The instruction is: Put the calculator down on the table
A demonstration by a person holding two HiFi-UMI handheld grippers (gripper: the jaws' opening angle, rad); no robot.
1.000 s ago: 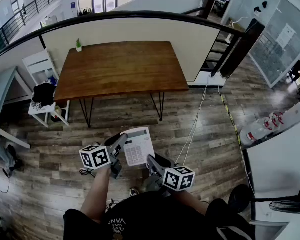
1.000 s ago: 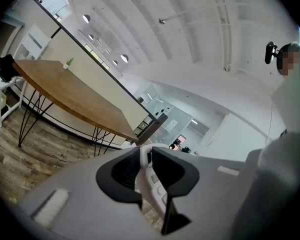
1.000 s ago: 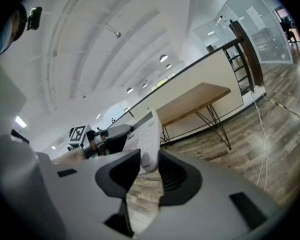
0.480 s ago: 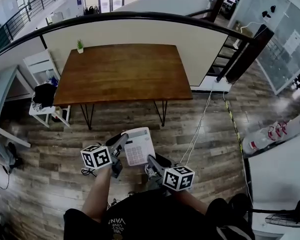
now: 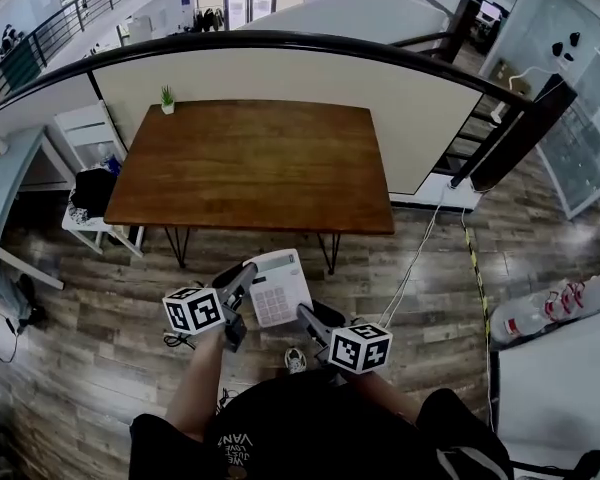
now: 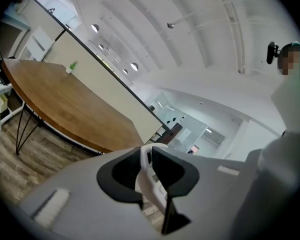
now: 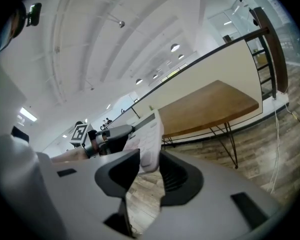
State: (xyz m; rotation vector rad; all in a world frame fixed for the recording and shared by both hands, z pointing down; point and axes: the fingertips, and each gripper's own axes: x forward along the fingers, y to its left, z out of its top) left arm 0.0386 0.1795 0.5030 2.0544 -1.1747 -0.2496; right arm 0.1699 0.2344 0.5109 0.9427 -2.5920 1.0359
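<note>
The white calculator point(image 5: 279, 288) hangs in the air over the wooden floor, keys up, held from both sides. My left gripper point(image 5: 244, 275) is shut on its left edge, and my right gripper point(image 5: 304, 314) is shut on its near right corner. In the left gripper view the calculator's white edge point(image 6: 145, 171) sits pinched between the dark jaws of the left gripper point(image 6: 149, 160). In the right gripper view the calculator point(image 7: 149, 136) stands between the jaws of the right gripper point(image 7: 150, 168). The brown wooden table point(image 5: 250, 163) lies just beyond the calculator, and it also shows as the table point(image 6: 65, 109) and the table point(image 7: 210, 109).
A small potted plant point(image 5: 167, 98) stands on the table's far left corner. A white stool with dark things on it point(image 5: 92, 196) is left of the table. A cable point(image 5: 420, 253) runs over the floor at the right. A curved railing point(image 5: 280, 40) closes the space behind the table.
The table has come nearer to me and the grippers. Both grippers moved forward together with the calculator still held between them.
</note>
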